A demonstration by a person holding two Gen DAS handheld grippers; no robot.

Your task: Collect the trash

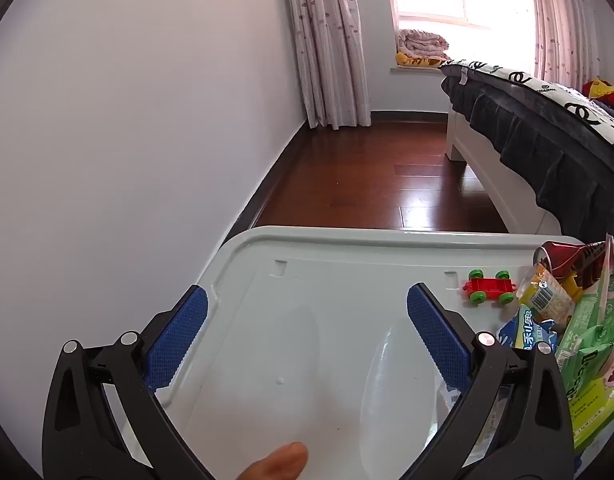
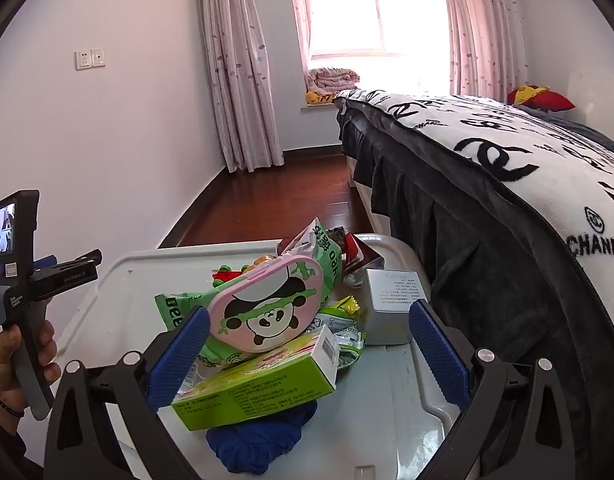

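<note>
A heap of trash lies on a white plastic lid (image 1: 347, 264): a green carton (image 2: 255, 388), green wrappers (image 2: 327, 268), a yellow snack packet (image 1: 545, 298), a blue wrapper (image 1: 527, 332), a crushed red can (image 1: 559, 258) and a grey box (image 2: 391, 300). A pink panda case (image 2: 267, 308) rests on the heap. My left gripper (image 1: 307, 332) is open and empty over the bare left part of the lid, left of the heap. My right gripper (image 2: 309, 354) is open around the green carton and the panda case, touching neither.
A red toy car (image 1: 489, 290) with green wheels sits beside the heap. A blue cloth (image 2: 259, 440) lies under the carton. The bed (image 2: 487, 184) stands close on the right, the wall (image 1: 127, 140) on the left, wooden floor (image 1: 367, 176) beyond.
</note>
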